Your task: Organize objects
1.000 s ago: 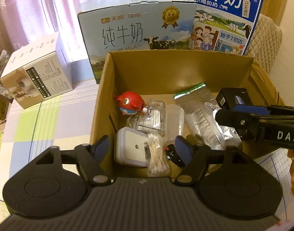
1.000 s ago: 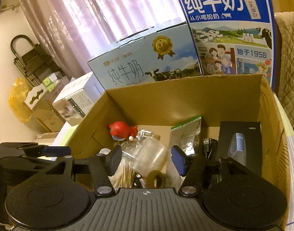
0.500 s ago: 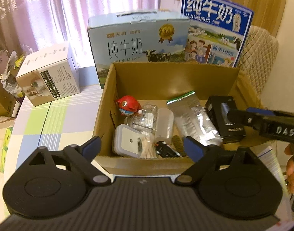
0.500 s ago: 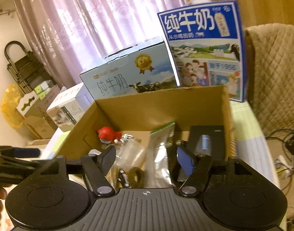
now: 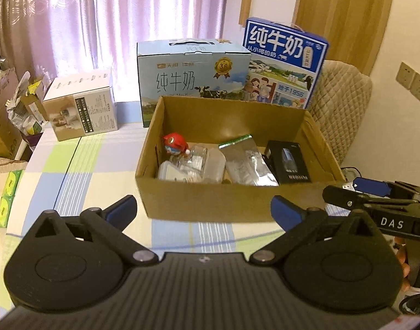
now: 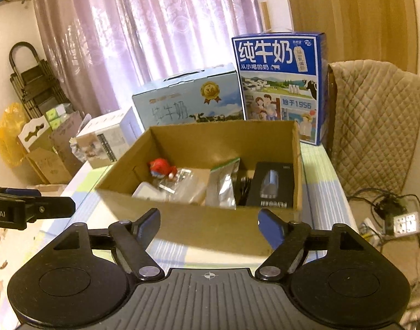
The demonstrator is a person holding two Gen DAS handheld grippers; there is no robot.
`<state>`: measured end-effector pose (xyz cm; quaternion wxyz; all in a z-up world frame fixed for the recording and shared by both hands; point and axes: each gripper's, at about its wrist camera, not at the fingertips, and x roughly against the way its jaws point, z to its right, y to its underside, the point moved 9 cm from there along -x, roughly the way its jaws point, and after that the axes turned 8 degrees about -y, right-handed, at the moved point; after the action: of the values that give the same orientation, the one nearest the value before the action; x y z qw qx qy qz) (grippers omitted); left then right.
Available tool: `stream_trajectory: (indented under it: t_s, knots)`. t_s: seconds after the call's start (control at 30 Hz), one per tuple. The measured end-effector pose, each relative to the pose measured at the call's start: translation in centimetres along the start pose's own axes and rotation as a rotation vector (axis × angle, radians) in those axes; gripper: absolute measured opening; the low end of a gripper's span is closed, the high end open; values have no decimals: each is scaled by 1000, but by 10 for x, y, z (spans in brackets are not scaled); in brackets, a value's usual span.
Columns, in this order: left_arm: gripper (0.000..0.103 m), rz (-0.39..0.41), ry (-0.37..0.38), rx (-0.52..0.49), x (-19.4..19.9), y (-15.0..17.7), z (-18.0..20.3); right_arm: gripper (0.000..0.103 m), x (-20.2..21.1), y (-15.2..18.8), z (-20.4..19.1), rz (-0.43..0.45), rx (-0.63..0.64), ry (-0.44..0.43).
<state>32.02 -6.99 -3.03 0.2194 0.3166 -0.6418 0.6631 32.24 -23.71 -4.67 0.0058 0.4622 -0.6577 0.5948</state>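
Note:
An open cardboard box stands on the checked tablecloth. Inside lie a red toy figure, a clear plastic cup, a white square container, a silver foil bag and a black product box. My left gripper hovers in front of the box, its jaws opening with nothing between them. My right gripper also hangs before the box, jaws opening and empty. Each gripper shows at the edge of the other's view: the right gripper, the left gripper.
Two blue milk cartons stand behind the box, and a white carton sits to the left. A quilted chair is at the right, with cables and a power strip on the floor. Cluttered boxes fill the far left.
Both grippers have drawn back and up out of the box, which now looks smaller and farther. The jaws of both have spread wider.

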Motion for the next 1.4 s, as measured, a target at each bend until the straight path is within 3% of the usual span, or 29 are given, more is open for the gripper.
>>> stream_trajectory:
  t_s: [0.27, 0.7, 1.07, 1.4]
  knots:
    - [102, 63, -25, -3, 60, 39, -30, 76, 45, 35, -38, 5, -39, 45]
    - [102, -20, -22, 11, 131, 121, -69, 76, 114, 112, -108, -33, -50, 85]
    - [102, -99, 6, -19, 157, 183, -74, 76, 145, 161, -137, -86, -79, 72]
    - [102, -104, -6, -28, 174, 204, -68, 76, 156, 174, -144, -107, -61, 34]
